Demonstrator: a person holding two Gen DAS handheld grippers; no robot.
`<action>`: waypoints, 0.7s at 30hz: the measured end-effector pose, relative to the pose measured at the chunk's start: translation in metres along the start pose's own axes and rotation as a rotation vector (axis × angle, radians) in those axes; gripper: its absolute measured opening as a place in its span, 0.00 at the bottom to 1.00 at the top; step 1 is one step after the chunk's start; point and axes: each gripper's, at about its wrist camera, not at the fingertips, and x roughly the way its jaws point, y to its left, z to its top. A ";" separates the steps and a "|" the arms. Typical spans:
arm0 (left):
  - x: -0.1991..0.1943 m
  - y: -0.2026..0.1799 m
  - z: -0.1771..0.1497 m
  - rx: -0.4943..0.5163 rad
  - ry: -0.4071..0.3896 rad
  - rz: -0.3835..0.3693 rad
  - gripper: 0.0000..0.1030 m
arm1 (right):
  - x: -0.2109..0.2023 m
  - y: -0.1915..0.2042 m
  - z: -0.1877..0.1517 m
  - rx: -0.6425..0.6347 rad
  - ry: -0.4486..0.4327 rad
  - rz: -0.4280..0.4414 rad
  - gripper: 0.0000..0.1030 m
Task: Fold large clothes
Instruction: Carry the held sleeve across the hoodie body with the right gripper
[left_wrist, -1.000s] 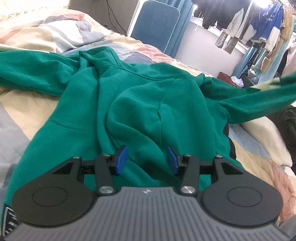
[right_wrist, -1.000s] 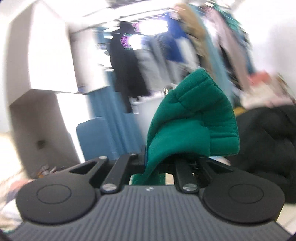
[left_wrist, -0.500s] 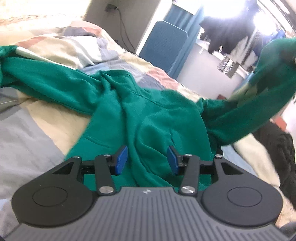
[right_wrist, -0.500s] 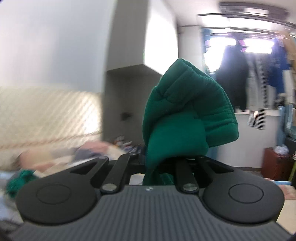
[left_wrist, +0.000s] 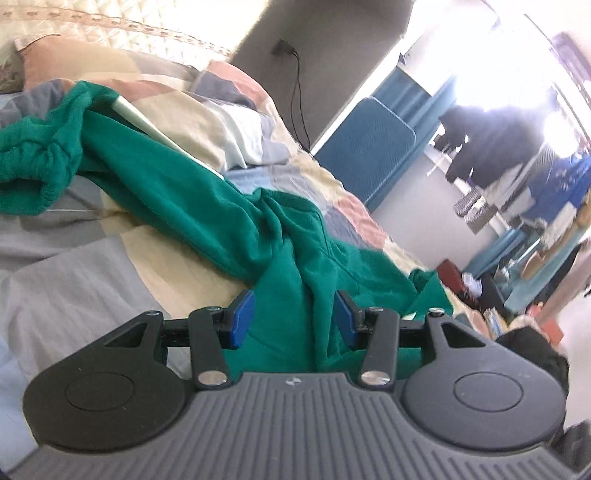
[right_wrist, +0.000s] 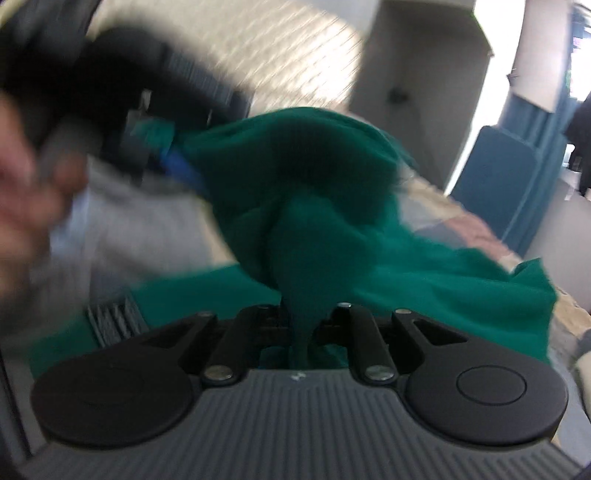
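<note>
Green sweatshirt (left_wrist: 207, 206) lies spread and rumpled across a bed covered by a patchwork quilt (left_wrist: 92, 266) in grey, cream, pink and blue blocks. One long sleeve runs away from the body of the sweatshirt toward the head of the bed, ending in a bunched cuff (left_wrist: 33, 177). A pale pillow (left_wrist: 55, 62) sits beyond that cuff, against a quilted cream headboard.

Left tool (left_wrist: 293, 314) hangs just above the body of the sweatshirt with its blue pads (left_wrist: 242, 317) about half apart; green cloth shows between them, but the pads do not press on it.

Right tool (right_wrist: 303, 325) is nearly closed and pinches a fold of the same sweatshirt (right_wrist: 314, 206), which bulges up in front of it in a thick bundle. This view is blurred. A person's hand (right_wrist: 26, 206) and a dark, smeared shape, seemingly the other tool, appear beyond the bundle at the left edge.

Past the far side of the bed, a blue padded chair back (left_wrist: 369, 155) stands by a grey wall with a dangling black cable (left_wrist: 295, 107). Farther off, clothes hang on a rack (left_wrist: 517, 166) before a bright window.
</note>
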 end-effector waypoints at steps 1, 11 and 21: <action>-0.001 0.001 0.001 -0.007 -0.006 -0.003 0.52 | 0.003 -0.001 -0.002 0.006 0.017 0.014 0.15; -0.022 -0.019 -0.005 0.038 -0.010 -0.086 0.52 | -0.037 -0.018 0.000 0.151 0.099 0.146 0.74; -0.002 -0.048 -0.032 0.133 0.093 -0.078 0.51 | -0.073 -0.058 -0.010 0.332 0.037 0.152 0.81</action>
